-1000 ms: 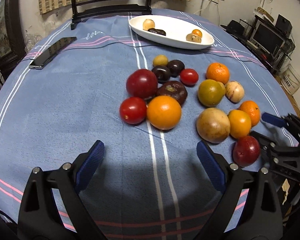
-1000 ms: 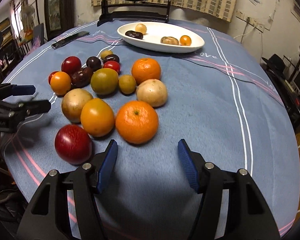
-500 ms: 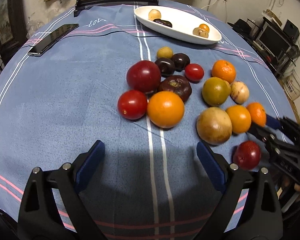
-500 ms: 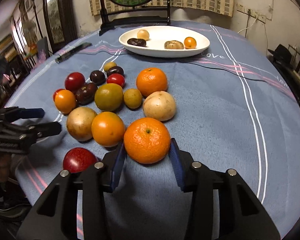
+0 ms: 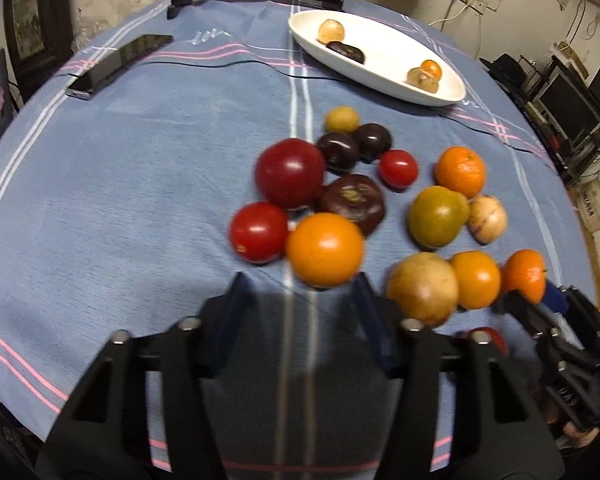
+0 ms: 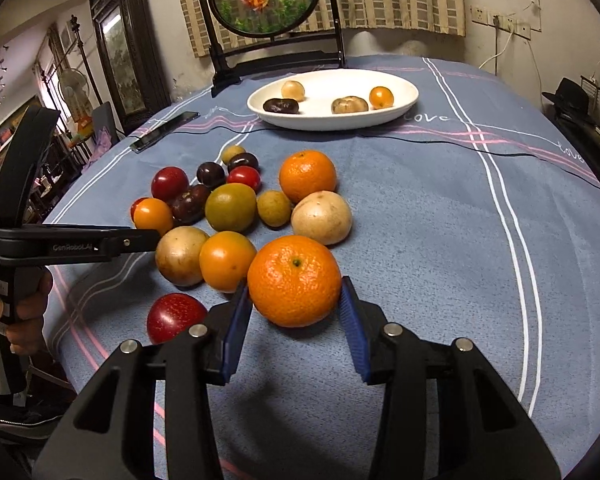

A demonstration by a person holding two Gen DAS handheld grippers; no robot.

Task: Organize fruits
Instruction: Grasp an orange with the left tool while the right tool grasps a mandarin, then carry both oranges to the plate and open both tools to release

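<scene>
Right gripper (image 6: 296, 300) clamped on a big mandarin (image 6: 294, 280) at the near edge of the fruit pile, blue pads (image 6: 236, 320) snug against both sides. Left gripper (image 5: 300, 296) wide open, straddling an orange tomato (image 5: 325, 249), not touching it. White oval plate (image 6: 396, 110) sitting at the far end with four small fruits.

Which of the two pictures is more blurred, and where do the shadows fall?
Left wrist view: motion blur smears the near orange fruit and the left gripper; its shadow darkens the tablecloth beneath. Right wrist view: sharp; the mandarin between the right gripper fingers casts a shadow just below it.
</scene>
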